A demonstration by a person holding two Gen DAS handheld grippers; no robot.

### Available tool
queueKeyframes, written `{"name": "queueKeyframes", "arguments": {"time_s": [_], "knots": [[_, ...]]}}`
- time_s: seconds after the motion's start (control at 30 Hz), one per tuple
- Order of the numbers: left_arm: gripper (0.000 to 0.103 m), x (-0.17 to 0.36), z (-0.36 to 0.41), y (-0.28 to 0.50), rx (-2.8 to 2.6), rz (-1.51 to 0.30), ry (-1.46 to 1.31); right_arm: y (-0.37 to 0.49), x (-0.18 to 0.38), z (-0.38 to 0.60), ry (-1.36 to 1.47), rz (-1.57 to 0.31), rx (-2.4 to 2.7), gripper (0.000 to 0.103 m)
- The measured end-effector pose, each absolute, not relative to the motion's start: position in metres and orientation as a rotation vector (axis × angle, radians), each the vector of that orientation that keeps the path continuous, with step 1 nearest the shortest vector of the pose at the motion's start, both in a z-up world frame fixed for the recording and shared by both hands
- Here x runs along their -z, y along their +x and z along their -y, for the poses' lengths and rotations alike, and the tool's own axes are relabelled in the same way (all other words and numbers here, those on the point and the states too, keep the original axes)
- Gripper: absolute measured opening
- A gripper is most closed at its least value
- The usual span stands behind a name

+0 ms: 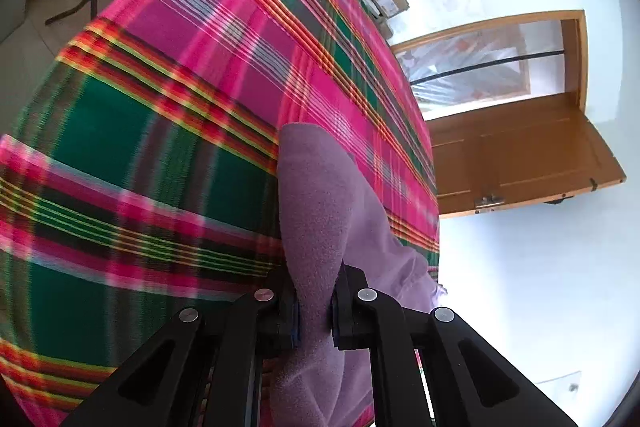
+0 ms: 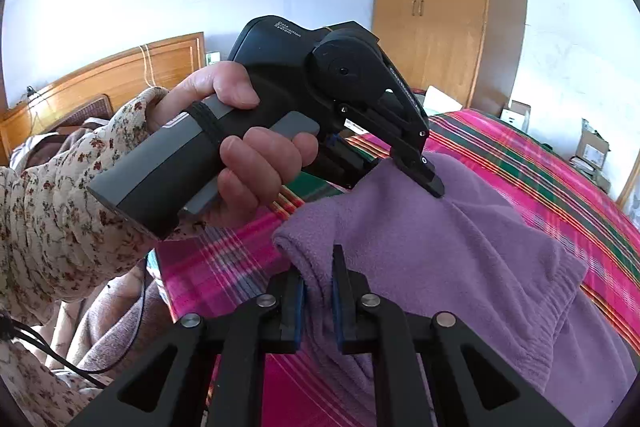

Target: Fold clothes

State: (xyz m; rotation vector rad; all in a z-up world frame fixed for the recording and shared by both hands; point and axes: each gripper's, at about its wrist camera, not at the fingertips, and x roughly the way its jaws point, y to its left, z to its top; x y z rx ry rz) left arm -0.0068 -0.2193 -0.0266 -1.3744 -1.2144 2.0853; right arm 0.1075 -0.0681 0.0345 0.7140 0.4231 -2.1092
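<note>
A purple fleece garment [image 2: 460, 267] lies partly lifted over a bed with a pink and green plaid cover [image 2: 532, 167]. My right gripper [image 2: 318, 291] is shut on a fold of its near edge. A hand [image 2: 256, 155] in a floral sleeve holds my left gripper [image 2: 434, 187], whose fingers pinch the fleece at its far edge. In the left wrist view, the left gripper [image 1: 314, 307] is shut on a thick ridge of the purple fleece [image 1: 320, 211], which runs forward over the plaid cover [image 1: 160, 131].
A wooden headboard [image 2: 120, 75] stands at the back left and a wooden wardrobe [image 2: 436, 7] at the back right. Cardboard boxes [image 2: 592, 147] sit past the bed's far side. An open wooden door [image 1: 520, 155] shows beyond the bed edge in the left wrist view.
</note>
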Motion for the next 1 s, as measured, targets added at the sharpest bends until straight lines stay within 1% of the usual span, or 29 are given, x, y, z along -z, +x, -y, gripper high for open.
{"name": "queueKeyframes", "arguments": {"time_s": [0.17, 0.2, 0.23, 0.37, 0.43, 0.47, 0.5, 0.6, 0.77, 0.87, 1.0], "knots": [[0.012, 0.033, 0.222, -0.008, -2.095, 1.201, -1.414, 0.101, -0.026, 0.08, 0.761, -0.397, 2.075, 0.012], [0.014, 0.034, 0.223, -0.008, -2.099, 1.201, -1.425, 0.099, -0.023, 0.081, 0.774, -0.394, 2.07, 0.012], [0.019, 0.036, 0.222, -0.008, -2.102, 1.204, -1.439, 0.097, -0.021, 0.082, 0.789, -0.388, 2.063, 0.013], [0.023, 0.039, 0.23, -0.004, -2.096, 1.257, -1.461, 0.092, -0.014, 0.085, 0.832, -0.382, 2.043, 0.017], [0.026, 0.034, 0.232, 0.002, -2.146, 1.239, -1.465, 0.092, -0.012, 0.083, 0.84, -0.377, 2.039, 0.017], [0.028, 0.031, 0.233, 0.005, -2.17, 1.231, -1.466, 0.092, -0.012, 0.082, 0.842, -0.373, 2.037, 0.02], [0.03, 0.027, 0.233, 0.008, -2.19, 1.225, -1.467, 0.093, -0.012, 0.079, 0.842, -0.366, 2.033, 0.02], [0.031, 0.013, 0.233, 0.02, -2.253, 1.211, -1.435, 0.094, -0.017, 0.069, 0.825, -0.338, 2.04, 0.023], [0.031, -0.012, 0.226, 0.046, -2.405, 1.142, -1.368, 0.099, -0.035, 0.044, 0.773, -0.272, 2.064, 0.03], [0.031, -0.022, 0.209, 0.055, -2.413, 1.126, -1.318, 0.112, -0.043, 0.026, 0.737, -0.251, 2.103, 0.03], [0.031, -0.033, 0.182, 0.062, -2.431, 1.024, -1.294, 0.125, -0.051, -0.004, 0.733, -0.179, 2.159, 0.031]]}}
